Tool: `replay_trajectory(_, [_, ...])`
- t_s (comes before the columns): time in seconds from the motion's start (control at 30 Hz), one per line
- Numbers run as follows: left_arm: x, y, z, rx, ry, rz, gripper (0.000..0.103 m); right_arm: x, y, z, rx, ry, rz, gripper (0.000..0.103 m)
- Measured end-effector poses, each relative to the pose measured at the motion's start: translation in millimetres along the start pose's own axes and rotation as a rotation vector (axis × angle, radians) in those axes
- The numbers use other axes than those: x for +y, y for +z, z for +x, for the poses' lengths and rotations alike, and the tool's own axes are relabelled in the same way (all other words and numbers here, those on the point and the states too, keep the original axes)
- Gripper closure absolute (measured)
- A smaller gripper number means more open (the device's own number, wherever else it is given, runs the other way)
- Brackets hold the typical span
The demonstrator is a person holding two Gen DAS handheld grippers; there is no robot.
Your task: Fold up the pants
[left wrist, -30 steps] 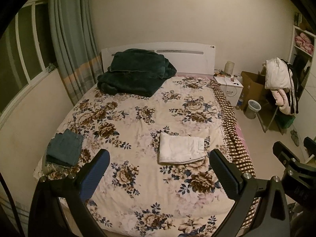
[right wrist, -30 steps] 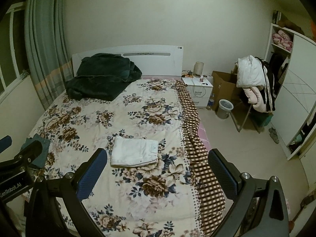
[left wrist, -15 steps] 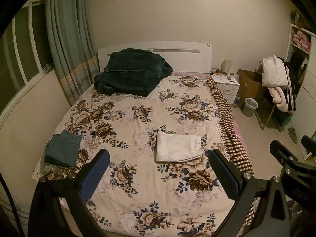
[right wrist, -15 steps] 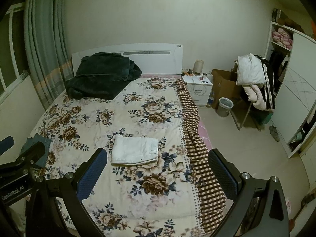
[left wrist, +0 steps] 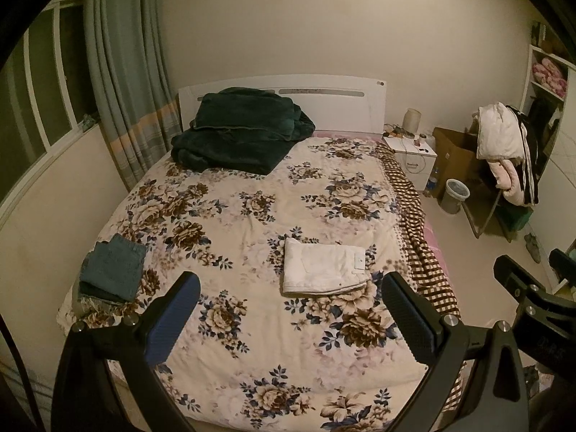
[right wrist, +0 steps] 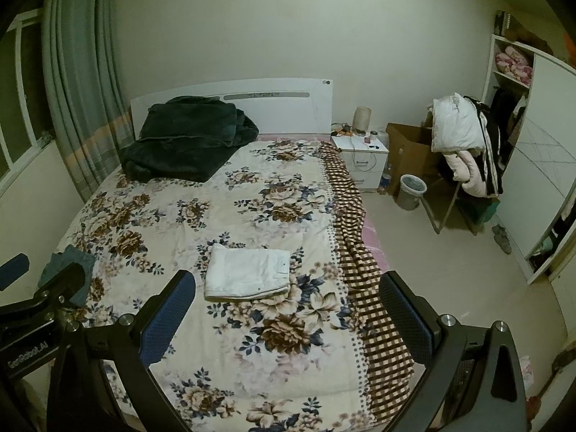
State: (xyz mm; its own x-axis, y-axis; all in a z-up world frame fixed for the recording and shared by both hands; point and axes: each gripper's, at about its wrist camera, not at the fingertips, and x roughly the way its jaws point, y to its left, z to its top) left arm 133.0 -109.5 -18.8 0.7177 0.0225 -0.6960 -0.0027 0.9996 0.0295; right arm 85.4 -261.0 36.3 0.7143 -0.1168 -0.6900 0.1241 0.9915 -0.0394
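Above the bed's foot, left gripper (left wrist: 289,309) and right gripper (right wrist: 288,306) level, fingers spread empty, folded white pants (left wrist: 324,266) beyond.

A dark green blanket (left wrist: 237,133) lies heaped at the headboard, upper left; lower left sit folded teal clothes (left wrist: 113,268); a grey bin (right wrist: 412,191) stands right.

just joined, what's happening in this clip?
Nothing is being handled. The left gripper and right gripper are both open and held above the foot of the floral-quilted bed. The white folded pants lie flat on it, a folded teal-blue pair near its left edge.
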Motion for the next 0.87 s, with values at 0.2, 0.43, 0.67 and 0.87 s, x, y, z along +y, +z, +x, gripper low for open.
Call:
replay_trajectory(0.2, [-0.7,0.4,-0.6,-0.003,0.004,0.002,0.000,0.0,-0.9,-1.6,-0.003,-0.002,0.004,0.000])
replay_trajectory(0.43, [-2.3,1.5,-1.7,-0.004,0.004,0.000,0.000,-0.7,-1.1,-1.0,-0.001,-0.001,0.005,0.000])
replay_trajectory(0.67, [-1.9,2.8,-1.2,-0.004,0.006,-0.003,0.000,0.0,-1.5,-2.9,0.001,-0.001,0.006,0.000])
replay_trajectory(0.87, [-4.5,5.6,-1.3,-0.006,0.006,-0.006,0.000,-0.3,-1.2,-2.9,0.000,-0.003,0.005,0.000])
